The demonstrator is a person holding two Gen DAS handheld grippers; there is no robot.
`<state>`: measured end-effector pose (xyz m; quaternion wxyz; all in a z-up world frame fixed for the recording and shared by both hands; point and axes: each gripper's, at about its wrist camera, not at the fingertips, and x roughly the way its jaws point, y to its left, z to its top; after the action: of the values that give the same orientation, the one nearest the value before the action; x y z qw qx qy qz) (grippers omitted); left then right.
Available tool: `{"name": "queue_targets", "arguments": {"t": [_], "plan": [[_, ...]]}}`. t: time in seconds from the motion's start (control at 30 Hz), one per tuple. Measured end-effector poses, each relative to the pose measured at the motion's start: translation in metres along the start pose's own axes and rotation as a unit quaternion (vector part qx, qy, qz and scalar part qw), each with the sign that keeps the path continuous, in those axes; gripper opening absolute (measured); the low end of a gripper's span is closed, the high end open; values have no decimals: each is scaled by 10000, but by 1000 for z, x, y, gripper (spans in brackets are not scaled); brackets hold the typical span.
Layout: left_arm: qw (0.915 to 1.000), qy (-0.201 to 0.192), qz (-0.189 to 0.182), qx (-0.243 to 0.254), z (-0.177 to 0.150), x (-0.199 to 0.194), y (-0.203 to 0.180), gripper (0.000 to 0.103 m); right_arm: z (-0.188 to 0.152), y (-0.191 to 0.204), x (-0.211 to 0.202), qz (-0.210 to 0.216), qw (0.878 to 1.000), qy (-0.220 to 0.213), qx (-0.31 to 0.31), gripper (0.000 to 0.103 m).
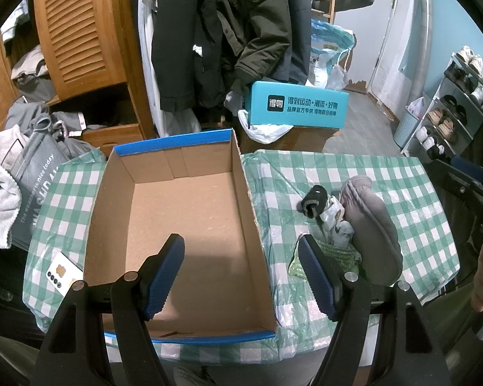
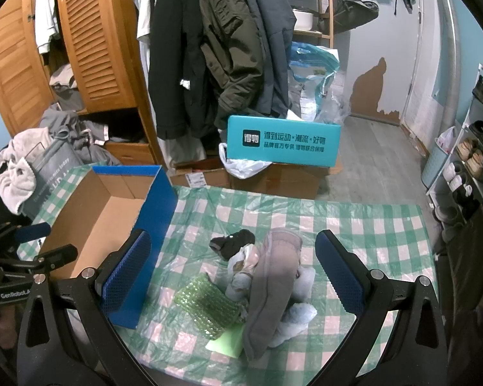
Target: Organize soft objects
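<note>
An open cardboard box (image 1: 112, 193) with blue edges sits on the green checked tablecloth; its inside is bare. It also shows in the right wrist view (image 2: 157, 199) at the left. A pile of soft things lies to its right: a long grey piece (image 2: 270, 286), a black sock (image 2: 233, 243), pale blue socks (image 2: 298, 317) and a green knitted piece (image 2: 206, 304). The pile shows in the left wrist view with the grey piece (image 1: 373, 225) on top. My left gripper (image 1: 241, 273) is open above the box's right wall. My right gripper (image 2: 235, 276) is open, its fingers on either side of the pile.
A white phone (image 1: 62, 273) lies on the cloth left of the box. A teal box (image 2: 283, 141) stands on cartons behind the table. Hanging coats (image 2: 209, 48), a wooden wardrobe (image 2: 93, 38) and a clothes heap (image 2: 48, 148) are beyond. A shoe rack (image 2: 473, 154) stands at right.
</note>
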<state>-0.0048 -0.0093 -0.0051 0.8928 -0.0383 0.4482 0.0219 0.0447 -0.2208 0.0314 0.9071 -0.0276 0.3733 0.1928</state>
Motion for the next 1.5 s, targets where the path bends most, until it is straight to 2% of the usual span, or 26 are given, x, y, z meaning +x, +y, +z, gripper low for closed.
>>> {"name": "queue_targets", "arguments": {"t": [0.87,1.13,1.5], "plan": [[10000,23,6,2,0,0,0,75,-2,-5,1,-4,10000,22,9,101],[9999,84,38,69,-11,7,-5,75,-7,-11,3,-66,10000,52,-6,101],[9978,612,70,264,-13,34,-27,75,-24,-25,31,-283,9979,577,84,101]]}}
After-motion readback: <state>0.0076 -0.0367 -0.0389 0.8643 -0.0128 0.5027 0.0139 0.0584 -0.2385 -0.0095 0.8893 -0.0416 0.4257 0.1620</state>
